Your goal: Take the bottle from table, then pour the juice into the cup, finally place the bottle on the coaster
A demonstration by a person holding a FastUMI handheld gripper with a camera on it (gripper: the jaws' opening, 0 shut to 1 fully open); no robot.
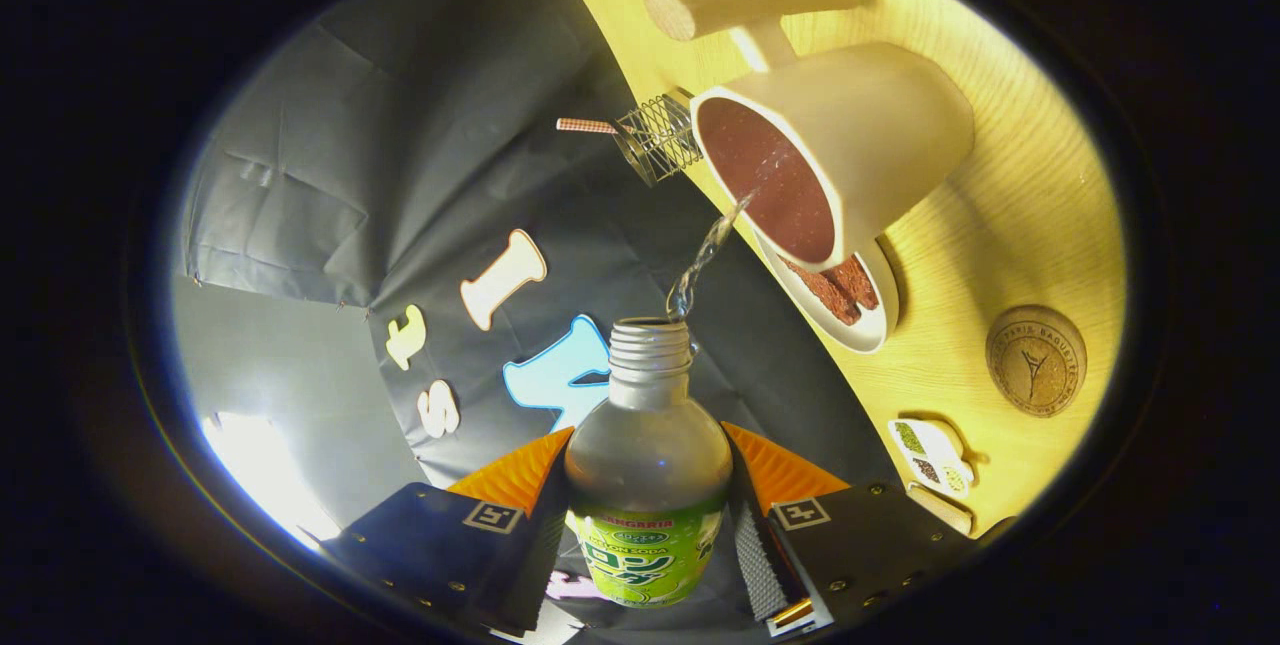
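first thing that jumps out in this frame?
The bottle clamped between the tongs, uncapped, with a thin stream of liquid arcing from its mouth into the white cup beyond the fingers. Next, the cork coaster lying bare on the wooden table, past the cup and a small white dish beside it.

My gripper (648, 515) sits at the bottom centre of the frame, rolled well over so the scene beyond reads tilted. Its two fingers (515, 475) stand a body's width apart, both pressed against the bottle (648, 485), one on each side, clamping it between them.
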